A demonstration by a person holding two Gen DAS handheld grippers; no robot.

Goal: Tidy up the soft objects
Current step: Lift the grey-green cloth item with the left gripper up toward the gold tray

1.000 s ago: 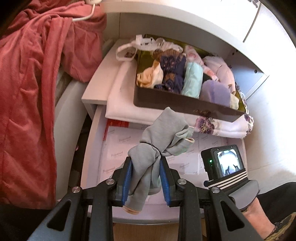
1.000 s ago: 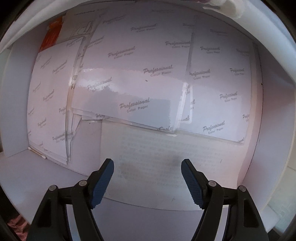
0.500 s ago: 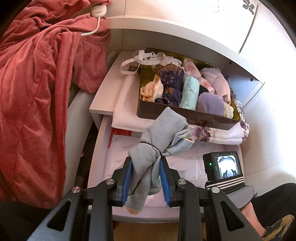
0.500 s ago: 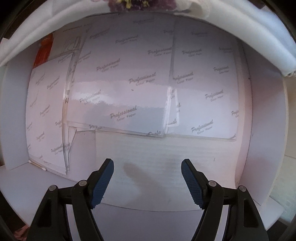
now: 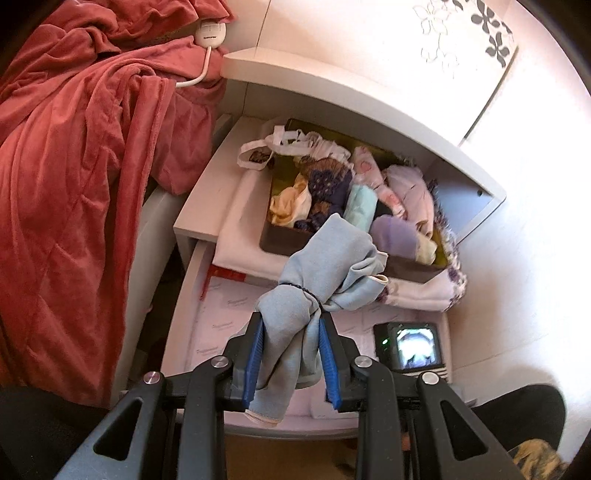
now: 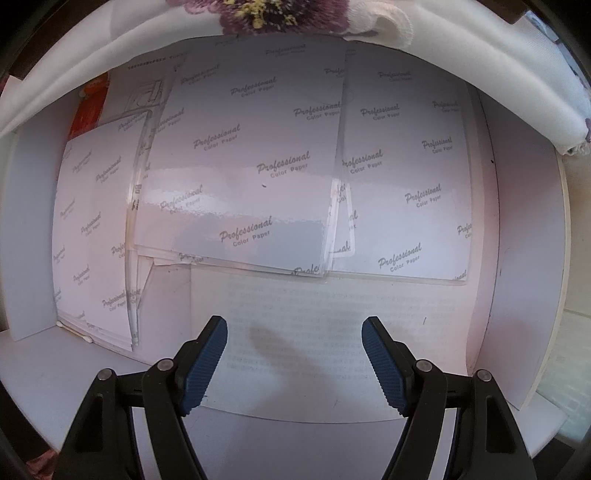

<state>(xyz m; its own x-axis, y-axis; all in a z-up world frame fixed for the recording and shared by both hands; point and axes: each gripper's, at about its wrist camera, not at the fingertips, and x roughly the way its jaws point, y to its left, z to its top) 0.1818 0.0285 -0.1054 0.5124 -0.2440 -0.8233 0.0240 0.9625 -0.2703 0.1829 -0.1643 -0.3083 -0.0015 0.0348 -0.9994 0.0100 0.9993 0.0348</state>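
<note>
My left gripper [image 5: 290, 325] is shut on a grey-blue bundled cloth [image 5: 325, 266] tied with a dark band, which hangs above the open drawer [image 5: 184, 314]. Just behind it a dark box [image 5: 280, 243] on the shelf holds several rolled soft items [image 5: 354, 192] side by side. My right gripper [image 6: 294, 328] stands open with nothing between its fingers, pointing down into the drawer over sheets of photo paper [image 6: 251, 177]. Its camera body [image 5: 410, 347] shows at the lower right of the left wrist view.
A red velvety garment [image 5: 74, 184] hangs at the left. A white cloth with purple flower trim [image 5: 443, 291] lies under the box and overhangs the drawer [image 6: 258, 11]. White cabinet walls enclose the shelf, with a white wall at the right.
The left gripper has risen and drawn back with the bundle, so the shelf and box look smaller and more of the cabinet top shows. The right gripper has shifted slightly over the paper.
</note>
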